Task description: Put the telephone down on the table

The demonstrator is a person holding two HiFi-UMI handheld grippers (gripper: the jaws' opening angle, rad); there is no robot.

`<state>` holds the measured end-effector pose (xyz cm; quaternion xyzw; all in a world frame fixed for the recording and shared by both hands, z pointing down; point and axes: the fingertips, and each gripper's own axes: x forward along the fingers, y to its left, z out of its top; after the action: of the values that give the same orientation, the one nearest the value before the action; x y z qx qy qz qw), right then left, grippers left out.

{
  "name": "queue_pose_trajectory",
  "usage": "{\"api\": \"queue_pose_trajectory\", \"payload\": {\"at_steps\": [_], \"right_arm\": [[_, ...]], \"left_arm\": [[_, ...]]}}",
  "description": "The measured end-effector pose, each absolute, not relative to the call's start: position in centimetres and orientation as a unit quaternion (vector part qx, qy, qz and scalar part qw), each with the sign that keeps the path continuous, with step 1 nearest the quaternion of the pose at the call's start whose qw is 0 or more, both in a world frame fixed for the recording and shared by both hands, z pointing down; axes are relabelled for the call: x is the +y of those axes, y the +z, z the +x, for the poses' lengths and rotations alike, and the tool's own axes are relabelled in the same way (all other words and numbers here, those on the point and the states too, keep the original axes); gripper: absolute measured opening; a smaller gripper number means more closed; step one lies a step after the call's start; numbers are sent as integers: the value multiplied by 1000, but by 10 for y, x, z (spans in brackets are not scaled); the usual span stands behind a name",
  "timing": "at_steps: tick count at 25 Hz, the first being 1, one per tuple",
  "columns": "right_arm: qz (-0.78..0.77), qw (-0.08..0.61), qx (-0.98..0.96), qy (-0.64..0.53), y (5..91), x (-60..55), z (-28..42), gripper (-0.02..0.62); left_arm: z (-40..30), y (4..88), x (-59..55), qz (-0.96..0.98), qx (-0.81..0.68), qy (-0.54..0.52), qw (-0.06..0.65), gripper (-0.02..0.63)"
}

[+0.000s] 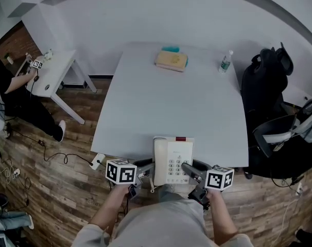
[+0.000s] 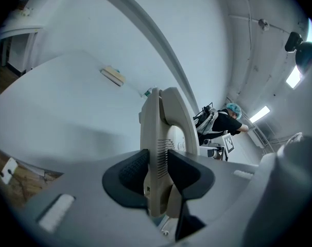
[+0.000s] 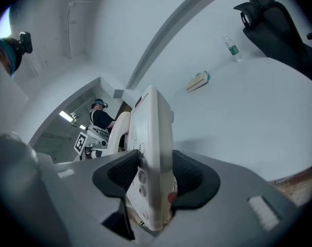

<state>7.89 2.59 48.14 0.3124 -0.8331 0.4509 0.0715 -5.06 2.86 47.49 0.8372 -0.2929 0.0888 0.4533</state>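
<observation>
A cream desk telephone [image 1: 172, 160] with a keypad and handset hangs over the near edge of the grey table [image 1: 166, 102]. My left gripper [image 1: 144, 170] is shut on its left side, and my right gripper [image 1: 189, 170] is shut on its right side. In the left gripper view the telephone [image 2: 160, 153] stands edge-on between the black pads, with my left gripper [image 2: 157, 176] clamped on it. The right gripper view shows the telephone [image 3: 152, 158] edge-on too, its side buttons visible, with my right gripper [image 3: 155, 178] clamped on it.
A yellow and teal sponge-like block [image 1: 171, 59] and a plastic water bottle [image 1: 226, 61] lie at the table's far side. A black office chair [image 1: 266, 94] stands to the right. A white side table [image 1: 53, 76] with a seated person [image 1: 12, 99] is at the left.
</observation>
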Motion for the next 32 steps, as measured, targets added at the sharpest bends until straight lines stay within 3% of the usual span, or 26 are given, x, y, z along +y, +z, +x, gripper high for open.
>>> {"api": "queue_pose_trajectory", "payload": {"at_steps": [15, 32], "right_arm": [[292, 78, -843, 445, 476, -58, 104, 218], [301, 67, -836, 455, 469, -78, 98, 218]], "left_arm": [[-26, 470, -48, 830, -319, 73, 452, 133], [-31, 462, -75, 833, -305, 84, 454, 133]]}}
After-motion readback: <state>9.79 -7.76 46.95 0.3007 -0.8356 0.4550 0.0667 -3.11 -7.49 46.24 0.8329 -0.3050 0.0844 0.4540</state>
